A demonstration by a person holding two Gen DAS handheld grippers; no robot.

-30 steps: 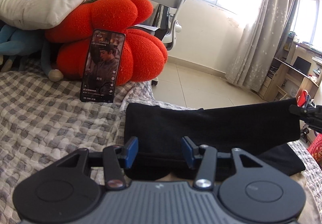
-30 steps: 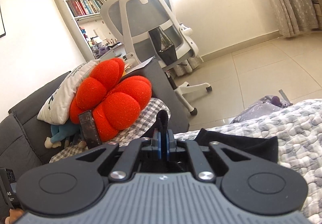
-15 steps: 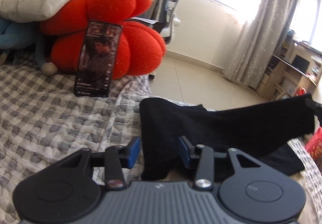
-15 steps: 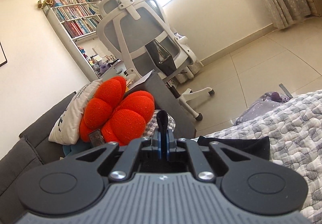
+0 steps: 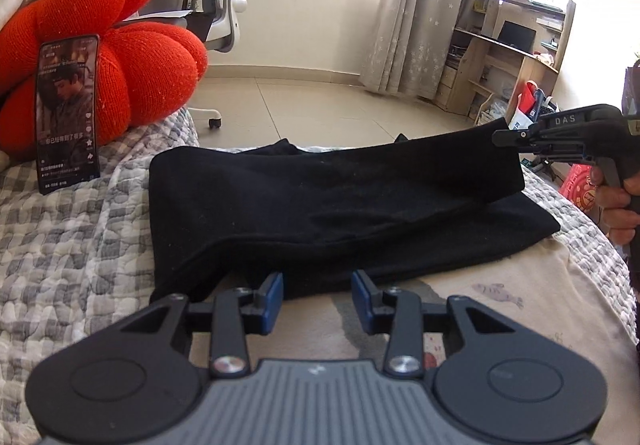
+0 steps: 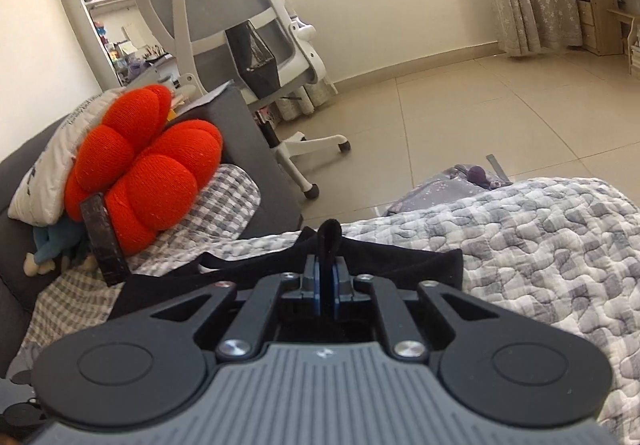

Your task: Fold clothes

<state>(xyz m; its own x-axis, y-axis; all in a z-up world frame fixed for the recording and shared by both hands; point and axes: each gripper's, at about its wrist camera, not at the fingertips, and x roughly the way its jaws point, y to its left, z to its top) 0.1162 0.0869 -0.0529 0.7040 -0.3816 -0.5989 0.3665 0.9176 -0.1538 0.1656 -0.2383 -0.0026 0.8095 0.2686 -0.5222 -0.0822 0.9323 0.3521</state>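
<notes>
- My left gripper: jaws spread wide, nothing between them, just short of the black garment's near edge.
- My right gripper: clenched on a pinch of that garment's corner, lifted off the quilt.
- Garment half-folded on the quilt, right of the red cushion and the propped phone.

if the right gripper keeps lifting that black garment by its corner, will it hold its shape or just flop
Probably flop. The black garment sags between the corner pinched in the right gripper and the part lying on the quilt, so it looks limp. It seems light, since one pinch holds the edge up. The open left gripper could steady the near edge.
</notes>
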